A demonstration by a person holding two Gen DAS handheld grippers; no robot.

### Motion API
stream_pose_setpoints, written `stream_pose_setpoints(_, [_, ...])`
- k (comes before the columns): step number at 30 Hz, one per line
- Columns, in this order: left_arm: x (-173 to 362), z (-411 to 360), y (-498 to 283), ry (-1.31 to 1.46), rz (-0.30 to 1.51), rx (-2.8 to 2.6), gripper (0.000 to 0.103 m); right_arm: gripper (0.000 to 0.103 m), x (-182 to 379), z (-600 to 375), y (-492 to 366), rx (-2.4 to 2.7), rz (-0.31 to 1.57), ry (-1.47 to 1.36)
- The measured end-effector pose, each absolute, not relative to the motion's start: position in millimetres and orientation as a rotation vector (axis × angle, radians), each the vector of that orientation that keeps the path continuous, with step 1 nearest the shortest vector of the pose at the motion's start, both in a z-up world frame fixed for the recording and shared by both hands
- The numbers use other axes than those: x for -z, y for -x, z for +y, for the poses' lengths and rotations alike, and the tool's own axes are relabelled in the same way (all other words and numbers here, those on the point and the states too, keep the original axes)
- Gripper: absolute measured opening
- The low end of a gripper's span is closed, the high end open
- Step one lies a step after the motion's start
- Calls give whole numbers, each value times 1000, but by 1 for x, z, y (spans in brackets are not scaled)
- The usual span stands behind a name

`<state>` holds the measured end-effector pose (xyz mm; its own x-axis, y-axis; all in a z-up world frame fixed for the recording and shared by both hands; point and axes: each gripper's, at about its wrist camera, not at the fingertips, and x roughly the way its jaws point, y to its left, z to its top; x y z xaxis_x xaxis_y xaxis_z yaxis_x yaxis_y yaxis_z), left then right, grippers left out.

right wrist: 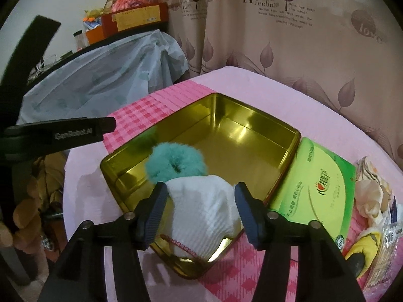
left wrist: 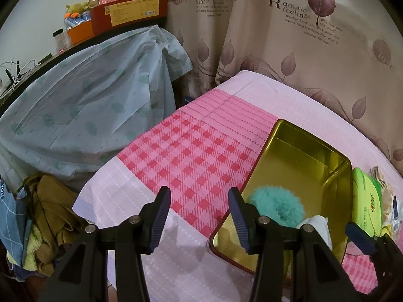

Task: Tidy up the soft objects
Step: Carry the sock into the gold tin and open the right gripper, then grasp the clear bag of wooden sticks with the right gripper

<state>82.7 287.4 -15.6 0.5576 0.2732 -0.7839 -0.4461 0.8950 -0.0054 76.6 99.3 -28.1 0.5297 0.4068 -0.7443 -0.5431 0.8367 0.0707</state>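
A gold metal tin (right wrist: pixel 252 136) stands open on the pink checked cloth; it also shows in the left wrist view (left wrist: pixel 302 161). Inside lie a teal fluffy scrunchie (right wrist: pixel 173 163) (left wrist: pixel 274 203) and a white knitted sock (right wrist: pixel 204 209) (left wrist: pixel 317 224) with a red-edged cuff. My right gripper (right wrist: pixel 200 211) is open, its fingers either side of the sock just above it, not pinching it. My left gripper (left wrist: pixel 200 219) is open and empty over the cloth at the tin's left edge. The right gripper's fingertip (left wrist: pixel 357 236) shows at the lower right.
A green tissue pack (right wrist: pixel 317 191) lies right of the tin, with crumpled cloth (right wrist: pixel 370 193) and a yellow item (right wrist: pixel 365 249) beyond it. A plastic-covered table (left wrist: pixel 83 105) stands left, clothes (left wrist: pixel 47 226) piled below it. A leaf-print curtain (left wrist: pixel 277 37) hangs behind.
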Motion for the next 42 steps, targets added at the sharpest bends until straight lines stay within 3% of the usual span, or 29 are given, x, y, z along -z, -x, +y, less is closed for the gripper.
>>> stream_pose_setpoints(17, [13, 272, -84, 152, 870, -390, 48, 53, -1, -32, -63, -326, 769, 50])
stream_pose_setpoints(24, [10, 260, -84, 110, 863, -354, 48, 55, 10, -108, -67, -143, 787, 19])
stream_pose_setpoints(27, [10, 253, -85, 87, 862, -329, 48, 65, 16, -131, -68, -76, 790, 39])
stream_pose_setpoints(42, [7, 191, -81, -110, 830, -129, 52, 65, 63, -168, -88, 4, 867, 110])
